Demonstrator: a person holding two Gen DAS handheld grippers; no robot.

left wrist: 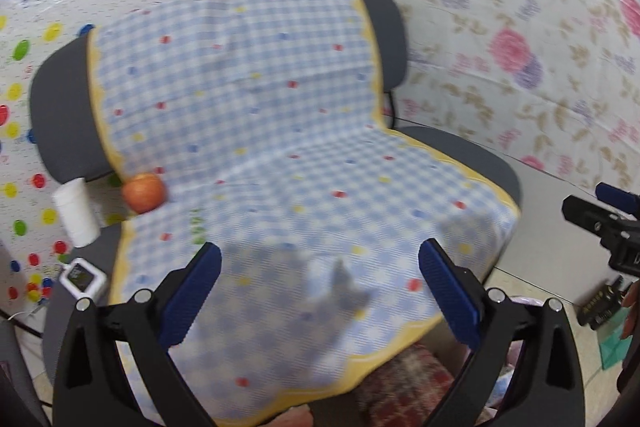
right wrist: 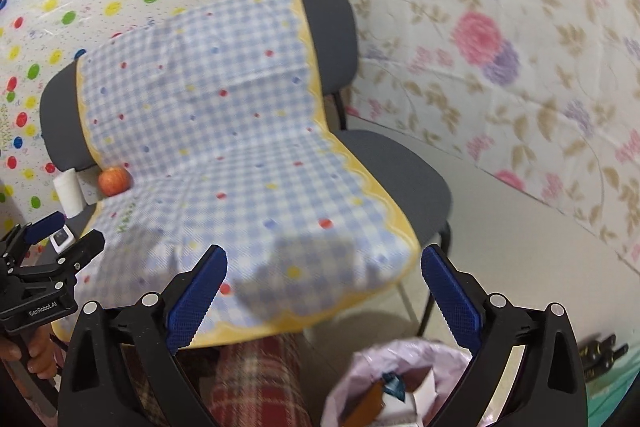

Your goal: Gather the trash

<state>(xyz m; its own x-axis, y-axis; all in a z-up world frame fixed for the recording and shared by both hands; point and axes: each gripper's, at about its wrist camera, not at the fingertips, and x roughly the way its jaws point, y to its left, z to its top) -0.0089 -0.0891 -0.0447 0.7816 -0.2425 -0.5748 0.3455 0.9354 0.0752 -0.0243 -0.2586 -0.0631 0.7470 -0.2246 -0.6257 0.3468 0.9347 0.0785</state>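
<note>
A grey chair (left wrist: 472, 155) was draped with a blue checked cloth (left wrist: 260, 131). The trash bag (right wrist: 360, 383), pale lilac, was seen below the right gripper (right wrist: 324, 291), its contents blurred. Both the left gripper (left wrist: 320, 291) and the right were held with fingers apart, empty. An apple (left wrist: 143, 193), a white roll (left wrist: 76, 213) and a small device (left wrist: 82, 277) lay at the seat's left edge. "GenRobot.AI" was read on the left gripper's body.

Grey chair (right wrist: 404, 163) under checked cloth (right wrist: 224, 147), floral and dotted wall sheets (right wrist: 500, 39).
</note>
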